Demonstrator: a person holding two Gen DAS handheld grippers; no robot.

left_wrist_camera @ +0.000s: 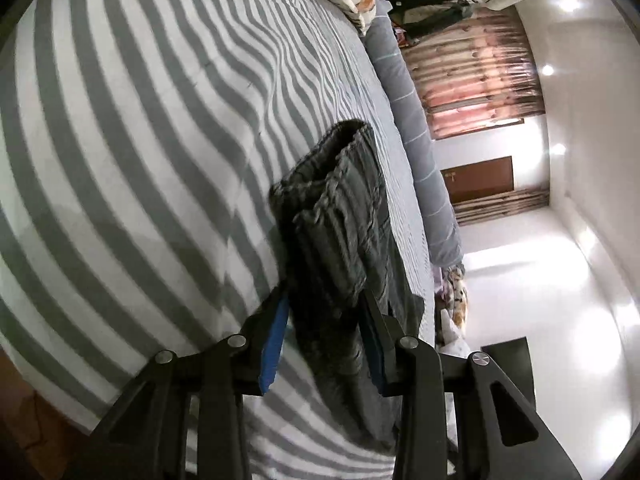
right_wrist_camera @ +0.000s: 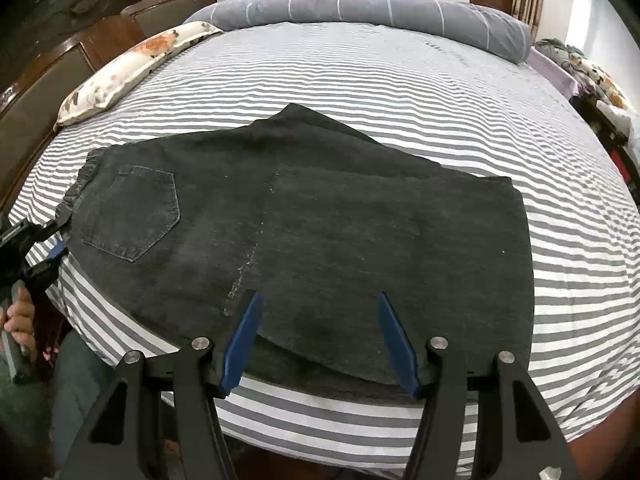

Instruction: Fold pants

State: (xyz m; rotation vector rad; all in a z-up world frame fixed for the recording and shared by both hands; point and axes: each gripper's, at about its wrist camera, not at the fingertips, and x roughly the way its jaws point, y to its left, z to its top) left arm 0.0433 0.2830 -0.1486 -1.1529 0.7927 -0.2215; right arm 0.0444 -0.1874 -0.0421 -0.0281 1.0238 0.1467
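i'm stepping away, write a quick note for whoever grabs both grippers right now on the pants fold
Left gripper: at the waistband end of the pants, jaws around the bunched waistband; whether the pads press on it is unclear.
Right gripper: open, above the near edge of the pants, holding nothing.
Pants: dark denim, flat on the striped bed, back pocket up, already folded over into a shorter stack.
Left: probably one more fold, then smooth the stack.
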